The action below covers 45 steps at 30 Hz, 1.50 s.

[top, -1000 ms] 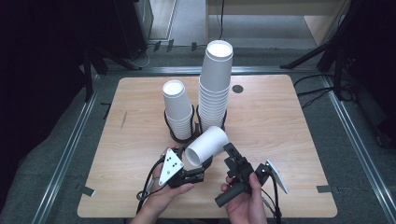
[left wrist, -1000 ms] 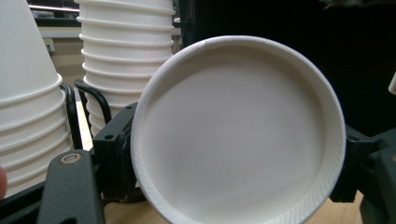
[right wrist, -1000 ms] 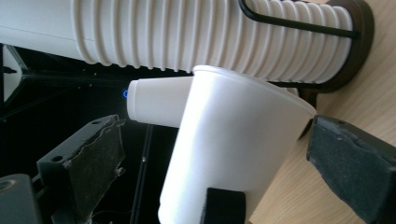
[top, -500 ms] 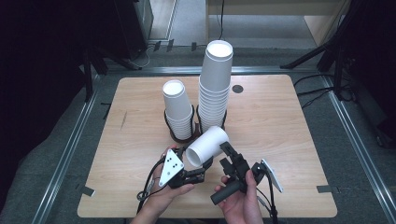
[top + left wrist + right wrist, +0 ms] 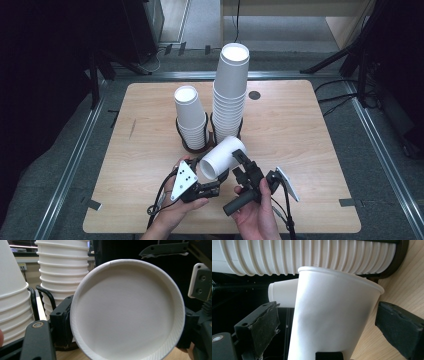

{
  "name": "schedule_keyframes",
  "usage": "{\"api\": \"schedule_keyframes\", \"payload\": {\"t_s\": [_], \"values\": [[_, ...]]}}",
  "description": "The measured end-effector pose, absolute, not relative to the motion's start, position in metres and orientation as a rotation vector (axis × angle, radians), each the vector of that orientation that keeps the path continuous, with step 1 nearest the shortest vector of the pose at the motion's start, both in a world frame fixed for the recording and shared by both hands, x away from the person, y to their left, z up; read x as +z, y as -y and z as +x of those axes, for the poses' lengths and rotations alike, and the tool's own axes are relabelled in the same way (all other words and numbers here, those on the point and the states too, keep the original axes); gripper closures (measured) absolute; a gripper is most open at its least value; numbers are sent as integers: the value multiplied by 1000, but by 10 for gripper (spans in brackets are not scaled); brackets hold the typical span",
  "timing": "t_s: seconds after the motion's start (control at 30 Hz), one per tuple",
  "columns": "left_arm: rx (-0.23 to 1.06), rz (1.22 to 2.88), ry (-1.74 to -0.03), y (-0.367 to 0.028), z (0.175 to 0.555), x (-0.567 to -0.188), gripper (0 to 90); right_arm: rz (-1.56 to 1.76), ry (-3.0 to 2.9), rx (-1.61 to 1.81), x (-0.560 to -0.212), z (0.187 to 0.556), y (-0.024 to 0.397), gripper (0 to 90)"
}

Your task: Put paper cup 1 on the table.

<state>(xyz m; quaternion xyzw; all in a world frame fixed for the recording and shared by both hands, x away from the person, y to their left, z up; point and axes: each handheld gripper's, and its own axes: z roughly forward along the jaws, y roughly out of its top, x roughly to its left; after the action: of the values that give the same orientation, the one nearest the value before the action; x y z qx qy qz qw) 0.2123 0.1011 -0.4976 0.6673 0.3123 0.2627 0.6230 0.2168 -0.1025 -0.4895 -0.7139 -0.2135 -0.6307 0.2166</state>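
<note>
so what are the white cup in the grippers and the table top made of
The cup looks like matte white paper: rolled rim, faint ribbing on the bottom edge and a side seam, no gloss. The table looks like light wood or wood laminate, with a pale grain pattern and a smooth, low-sheen face; which of the two can't be told.

We seem to be in a lab or recording studio rather than a home. Beyond the left gripper (image 5: pixel 212 187) and right gripper (image 5: pixel 245 167) we see a bare light wooden table (image 5: pixel 300 130) inside a metal floor rail (image 5: pixel 70 165), on grey carpet (image 5: pixel 390 200), with black stand legs (image 5: pixel 340 57) and dark curtains (image 5: pixel 45 75) farther out around it.
</note>
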Motion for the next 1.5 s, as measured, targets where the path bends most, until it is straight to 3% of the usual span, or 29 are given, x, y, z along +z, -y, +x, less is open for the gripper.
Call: {"api": "schedule_keyframes", "payload": {"t_s": [0.93,1.5], "values": [[584,1528,-697,-98,210,-496,227,-1948,539,-1672,-499,239,93,20],[563,1536,-675,-101,213,-496,218,-1906,522,-1625,-501,245,90,91]]}}
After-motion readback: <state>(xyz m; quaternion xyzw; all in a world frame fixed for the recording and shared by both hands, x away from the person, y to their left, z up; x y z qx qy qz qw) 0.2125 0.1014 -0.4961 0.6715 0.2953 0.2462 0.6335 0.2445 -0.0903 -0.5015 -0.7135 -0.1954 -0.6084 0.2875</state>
